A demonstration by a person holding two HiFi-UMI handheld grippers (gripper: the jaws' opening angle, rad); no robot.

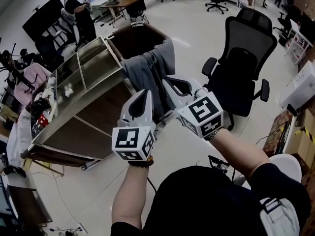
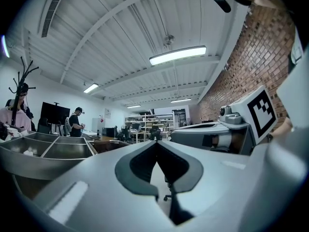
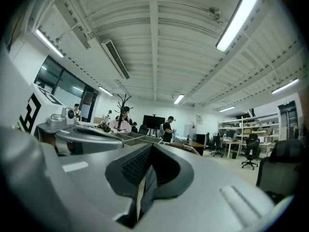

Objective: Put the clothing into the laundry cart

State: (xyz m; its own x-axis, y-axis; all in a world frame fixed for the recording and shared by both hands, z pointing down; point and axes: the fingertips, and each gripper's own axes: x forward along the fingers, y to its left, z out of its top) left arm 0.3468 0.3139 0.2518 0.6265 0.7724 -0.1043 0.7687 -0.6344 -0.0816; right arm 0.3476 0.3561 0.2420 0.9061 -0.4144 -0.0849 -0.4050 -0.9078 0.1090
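Since left gripper (image 1: 146, 96) and right gripper (image 1: 171, 84) both pinch the clothing (image 1: 147, 69), lift evenly. Clear the laundry cart (image 1: 111, 47) rim first, imo.

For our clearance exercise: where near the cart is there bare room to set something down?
Bare: the cart's brown end compartment, behind the grey garment; the steel trays, save one small white item; the floor between cart and office chair. Crowded: the clutter left of the cart.
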